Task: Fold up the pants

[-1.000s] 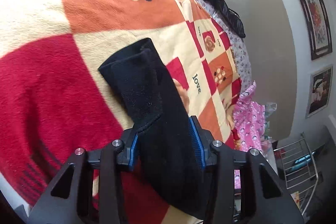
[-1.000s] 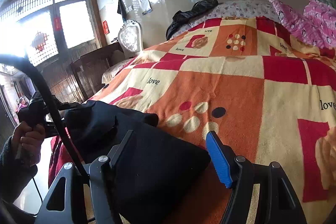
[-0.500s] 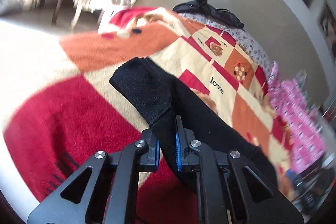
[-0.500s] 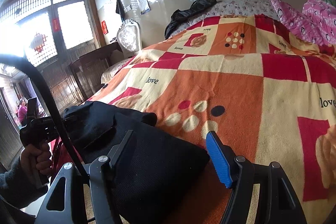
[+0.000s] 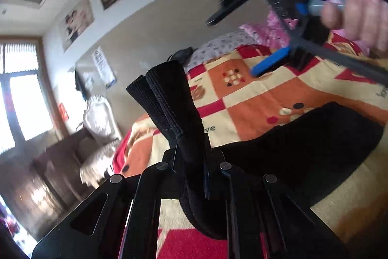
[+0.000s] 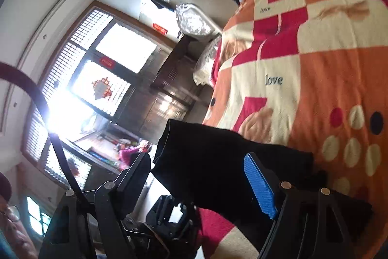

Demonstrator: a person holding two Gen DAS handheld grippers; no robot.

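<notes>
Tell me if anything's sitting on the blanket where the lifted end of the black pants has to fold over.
Nothing visible. The left gripper is shut on the pants cuff; the rest lies flat on the blanket. Only the right gripper, jaws opening with nothing between them, hangs above.

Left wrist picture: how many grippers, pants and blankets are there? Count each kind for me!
Grippers: 2 (left gripper shut on the pants; right gripper in the air, jaws opening, nothing between them)
Pairs of pants: 1, black
Blankets: 1, the checked blanket
Total: 4
</notes>
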